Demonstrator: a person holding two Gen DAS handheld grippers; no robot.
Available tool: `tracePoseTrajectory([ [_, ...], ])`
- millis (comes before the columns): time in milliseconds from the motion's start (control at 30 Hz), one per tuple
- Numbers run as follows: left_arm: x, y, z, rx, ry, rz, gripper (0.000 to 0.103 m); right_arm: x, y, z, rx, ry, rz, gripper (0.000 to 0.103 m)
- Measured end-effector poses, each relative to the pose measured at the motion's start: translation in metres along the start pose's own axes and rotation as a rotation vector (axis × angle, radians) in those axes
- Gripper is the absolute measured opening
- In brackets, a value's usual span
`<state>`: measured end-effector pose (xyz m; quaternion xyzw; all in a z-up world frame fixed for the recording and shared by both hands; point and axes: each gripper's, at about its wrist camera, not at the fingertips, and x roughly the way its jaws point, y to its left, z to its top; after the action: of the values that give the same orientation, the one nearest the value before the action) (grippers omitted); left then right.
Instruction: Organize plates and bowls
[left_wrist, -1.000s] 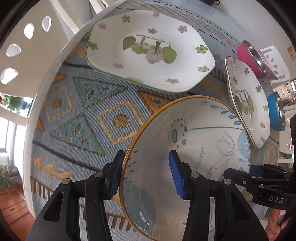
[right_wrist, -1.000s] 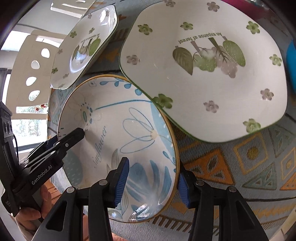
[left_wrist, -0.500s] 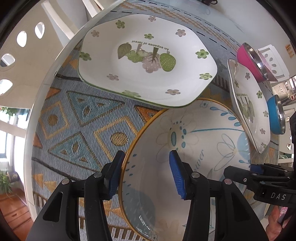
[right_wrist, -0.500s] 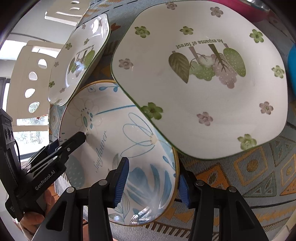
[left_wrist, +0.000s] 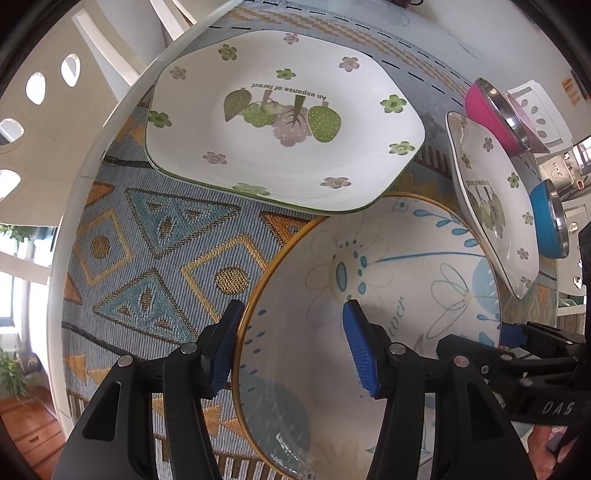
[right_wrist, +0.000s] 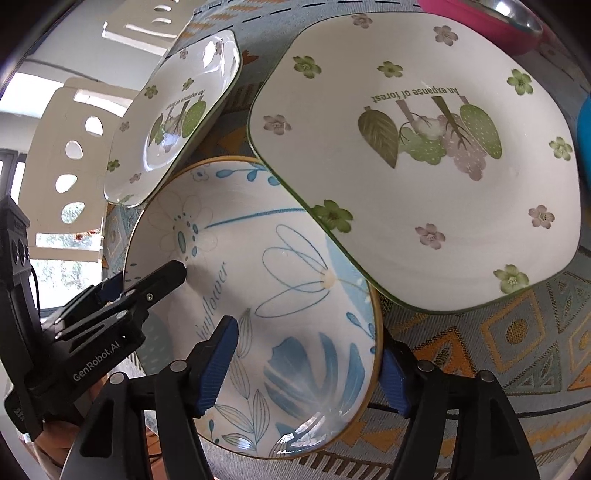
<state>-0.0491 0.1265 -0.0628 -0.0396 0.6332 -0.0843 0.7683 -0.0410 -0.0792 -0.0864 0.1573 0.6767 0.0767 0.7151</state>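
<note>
A large blue-flowered bowl (left_wrist: 388, 295) with a gold rim lies tilted on the patterned table; it also shows in the right wrist view (right_wrist: 266, 280). My left gripper (left_wrist: 291, 347) straddles its left rim, one finger outside and one inside, jaws wide. My right gripper (right_wrist: 310, 365) straddles its right rim the same way. Two white forest-print plates lie beyond: one at the left (left_wrist: 284, 122), also in the right wrist view (right_wrist: 173, 118), and one at the right (left_wrist: 495, 199), also in the right wrist view (right_wrist: 424, 162). The bowl's far edge tucks under both plates.
A pink bowl (left_wrist: 487, 110) and a blue bowl (left_wrist: 546, 221), both steel-lined, stand past the right plate. The round table's glass edge (left_wrist: 74, 206) curves at the left, with white chairs (left_wrist: 37, 85) behind it. The patterned cloth (left_wrist: 155, 266) covers the table.
The bowl and both grippers have moved forward toward the plates. The bowl's far edge now sits further under both plates. The jaws keep the same spacing.
</note>
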Motion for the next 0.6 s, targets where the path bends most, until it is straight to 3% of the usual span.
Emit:
tracePoseTrajectory([
  [233, -0.009, -0.002, -0.005, 0.009, 0.0, 0.013, 0.052, -0.011, -0.009, -0.002, 0.059, -0.002, 0.032, 0.069],
  [467, -0.031, 0.004, 0.003, -0.007, -0.016, 0.016, 0.052, -0.047, -0.007, 0.001, 0.07, -0.064, 0.066, 0.069],
  [600, -0.048, 0.011, 0.016, -0.029, -0.062, 0.03, 0.052, -0.068, -0.002, 0.011, 0.046, -0.101, 0.07, 0.069],
])
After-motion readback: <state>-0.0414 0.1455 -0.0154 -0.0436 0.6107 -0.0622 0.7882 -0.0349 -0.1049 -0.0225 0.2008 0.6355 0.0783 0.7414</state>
